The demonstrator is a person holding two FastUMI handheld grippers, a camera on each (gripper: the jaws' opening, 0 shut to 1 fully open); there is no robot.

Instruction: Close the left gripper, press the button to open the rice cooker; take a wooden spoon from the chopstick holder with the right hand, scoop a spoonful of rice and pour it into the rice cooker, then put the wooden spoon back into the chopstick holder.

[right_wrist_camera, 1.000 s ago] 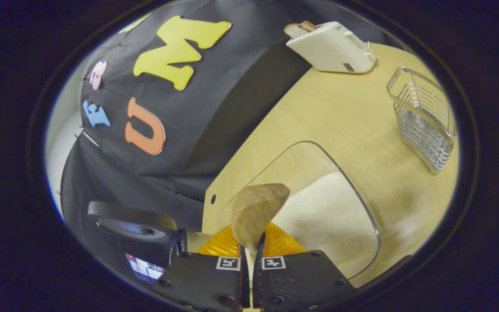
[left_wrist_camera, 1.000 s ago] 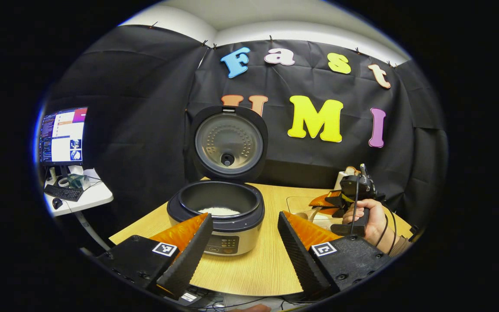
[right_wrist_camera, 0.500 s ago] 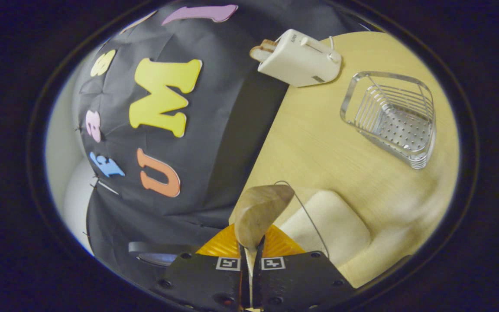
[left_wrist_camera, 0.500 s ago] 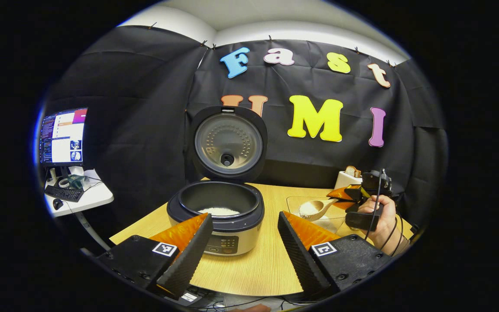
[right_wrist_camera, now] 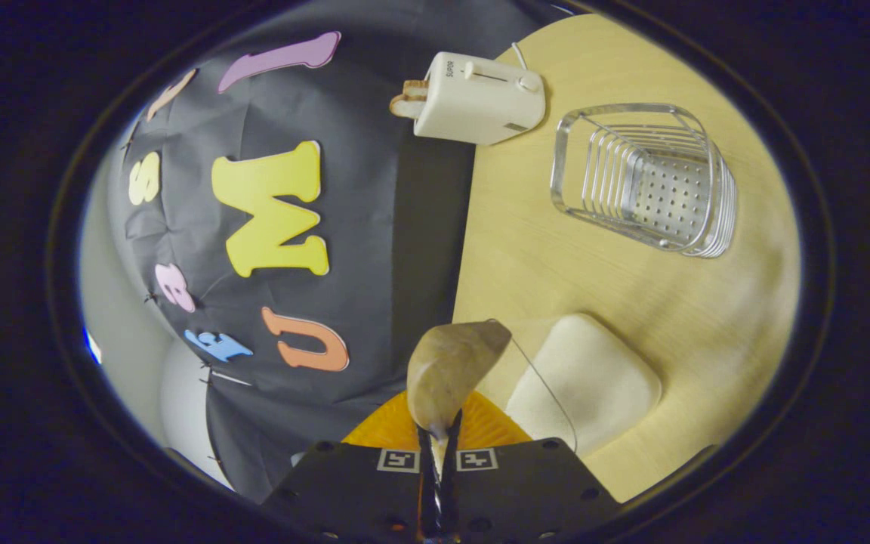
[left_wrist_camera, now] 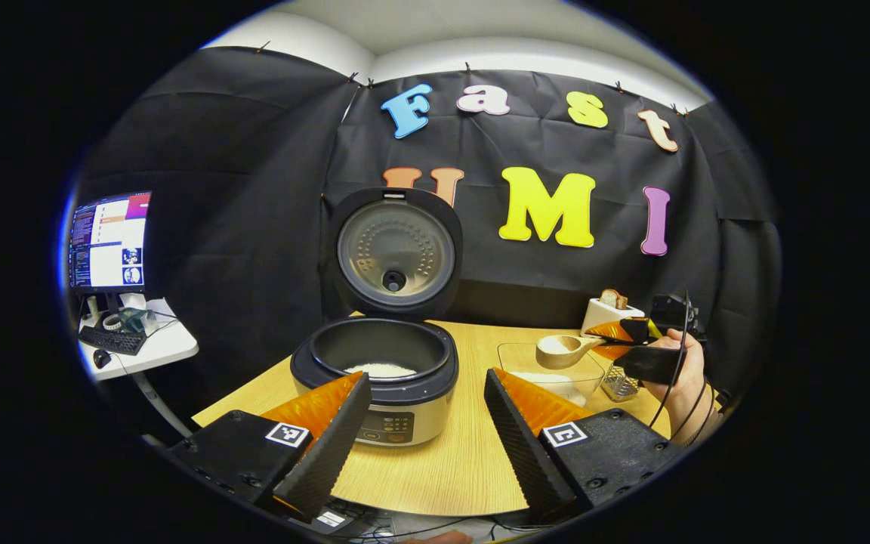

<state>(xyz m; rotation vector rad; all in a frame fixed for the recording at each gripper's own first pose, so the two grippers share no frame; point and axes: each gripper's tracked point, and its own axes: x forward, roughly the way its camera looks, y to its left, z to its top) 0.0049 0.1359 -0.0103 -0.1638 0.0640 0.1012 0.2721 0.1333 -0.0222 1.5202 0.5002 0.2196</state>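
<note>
The rice cooker [left_wrist_camera: 382, 378] stands on the wooden table with its round lid [left_wrist_camera: 396, 253] upright, a little white rice [left_wrist_camera: 382, 369] lying in the dark inner pot. The wooden spoon [left_wrist_camera: 565, 350] is held level above a clear tray of rice [left_wrist_camera: 552, 370]. The wire chopstick holder [right_wrist_camera: 646, 181] stands near the tray.

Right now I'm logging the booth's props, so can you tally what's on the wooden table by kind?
Rice cooker: 1
Toaster: 1
Wire holder: 1
Clear rice tray: 1
Total: 4
The spoon is off the table, held in the right gripper above the tray.
</note>
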